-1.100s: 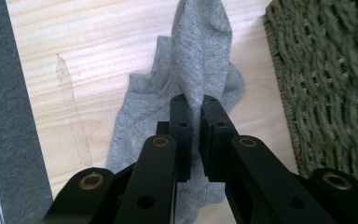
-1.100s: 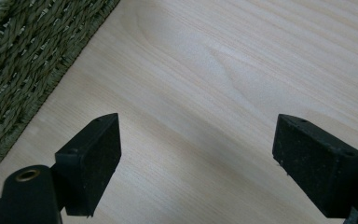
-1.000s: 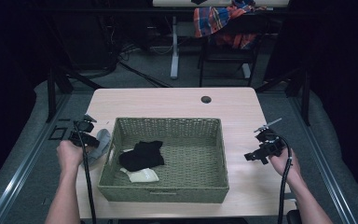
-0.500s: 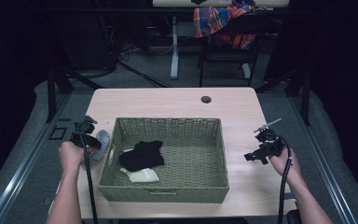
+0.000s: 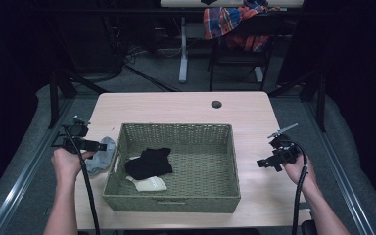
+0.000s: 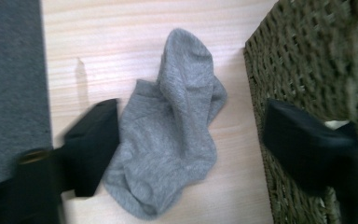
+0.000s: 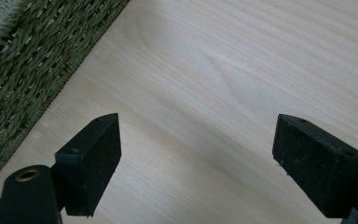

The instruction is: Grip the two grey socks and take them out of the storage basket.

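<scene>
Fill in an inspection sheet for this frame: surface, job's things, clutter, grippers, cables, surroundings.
Surface: light wooden table, with a round hole near its far edge.
Job's things: grey sock crumpled flat on the table, just outside the left wall of the woven basket; black sock and white sock lie inside the basket.
Clutter: nothing seen.
Grippers: left gripper has just been opening; jaws stand apart over the grey sock, pads off it. Right gripper open over bare table to the right of the basket, nothing between the jaws.
Cables: one black cable trails from each gripper back along the forearm.
Surroundings: grey floor, table legs, plaid cloth draped behind.
</scene>
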{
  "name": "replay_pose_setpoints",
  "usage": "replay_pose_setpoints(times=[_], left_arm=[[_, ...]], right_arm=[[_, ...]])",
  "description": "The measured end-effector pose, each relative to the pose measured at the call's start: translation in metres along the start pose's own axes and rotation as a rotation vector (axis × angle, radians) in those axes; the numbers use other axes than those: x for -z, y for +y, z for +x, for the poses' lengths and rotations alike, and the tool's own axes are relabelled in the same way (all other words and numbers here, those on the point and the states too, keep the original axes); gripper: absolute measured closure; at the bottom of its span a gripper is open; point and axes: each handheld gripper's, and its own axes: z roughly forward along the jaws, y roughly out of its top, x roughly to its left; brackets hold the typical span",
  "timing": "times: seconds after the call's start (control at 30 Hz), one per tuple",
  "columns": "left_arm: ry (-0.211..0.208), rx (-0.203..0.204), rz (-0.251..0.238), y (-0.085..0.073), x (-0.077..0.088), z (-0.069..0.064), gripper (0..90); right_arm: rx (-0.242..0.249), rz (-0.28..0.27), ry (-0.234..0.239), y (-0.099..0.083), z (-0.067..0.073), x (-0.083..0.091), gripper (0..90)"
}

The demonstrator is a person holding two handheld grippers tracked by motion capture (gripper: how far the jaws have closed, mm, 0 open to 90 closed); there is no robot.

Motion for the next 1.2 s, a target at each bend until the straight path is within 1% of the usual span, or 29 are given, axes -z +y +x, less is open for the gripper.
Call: replay_pose_setpoints(times=[0.03,0.1,0.13,0.17,0.2,0.23,0.27,0.3,0.33,0.47,0.53,0.57,0.67,0.73,0.8,0.87,0.93,0.97,1.03,1.1,1.2], left_arm=[[0.001,0.000,-0.003,-0.001,0.002,-0.001,15.8],[0.009,-0.004,-0.009,-0.003,0.005,-0.003,14.0],[0.021,-0.003,-0.010,-0.005,0.006,-0.004,12.5],[0.026,-0.004,-0.008,-0.007,0.006,-0.005,8.7],[0.027,-0.005,-0.004,-0.008,0.006,-0.005,5.9],[0.035,-0.004,-0.002,-0.010,0.005,-0.006,4.7],[0.041,-0.008,0.002,-0.012,0.005,-0.005,3.2],[0.039,-0.004,0.007,-0.013,0.005,-0.005,2.1],[0.039,-0.003,0.001,-0.016,0.005,-0.005,0.8],[0.056,0.000,-0.011,-0.025,0.005,-0.006,0.3],[0.059,-0.005,0.003,-0.028,0.005,-0.006,0.3],[0.066,-0.003,0.000,-0.032,0.004,-0.006,0.3],[0.068,0.000,0.009,-0.038,0.004,-0.006,0.2],[0.077,-0.011,0.012,-0.042,0.003,-0.008,0.3],[0.077,-0.016,0.026,-0.044,0.003,-0.007,0.3],[0.080,-0.013,0.027,-0.045,0.000,-0.006,0.2],[0.065,-0.003,0.039,-0.045,-0.003,-0.005,0.2],[0.061,-0.003,0.040,-0.045,-0.003,-0.004,0.2],[0.060,-0.006,0.043,-0.044,-0.005,-0.004,0.2],[0.054,-0.008,0.045,-0.043,-0.006,-0.004,0.2],[0.058,-0.015,0.051,-0.042,-0.007,-0.005,0.2]], right_arm=[[-0.006,-0.012,-0.001,0.000,0.000,0.000,15.2],[-0.005,-0.014,-0.001,0.000,0.000,0.001,15.2],[-0.004,-0.013,-0.003,0.000,0.000,0.001,15.2],[-0.001,-0.008,-0.004,0.000,0.000,0.001,15.2],[-0.007,-0.020,-0.002,-0.001,0.000,0.001,15.2],[-0.012,-0.028,0.002,-0.001,0.000,0.001,15.2],[-0.012,-0.023,0.009,0.000,0.000,0.001,15.2],[-0.005,-0.020,0.004,0.000,-0.001,0.002,15.2],[-0.009,-0.025,0.006,0.000,-0.001,0.001,15.2],[-0.013,-0.030,0.006,-0.001,-0.001,0.001,15.2],[-0.012,-0.034,0.005,0.000,0.000,0.001,15.2],[-0.009,-0.032,0.003,0.000,0.000,0.002,15.2],[-0.013,-0.035,-0.001,0.000,0.000,0.001,15.2],[-0.015,-0.035,-0.001,0.000,0.001,0.000,15.2],[-0.015,-0.034,-0.006,0.000,0.001,0.000,15.2],[-0.017,-0.038,-0.005,0.000,0.001,0.000,15.2],[-0.022,-0.045,-0.017,0.001,0.001,0.000,15.2],[-0.023,-0.041,-0.032,0.002,0.002,0.000,15.2],[-0.019,-0.050,-0.066,0.003,0.002,0.001,15.2],[-0.023,-0.048,-0.083,0.004,0.002,0.002,15.2],[-0.038,-0.040,-0.121,0.006,0.002,0.002,15.2]])
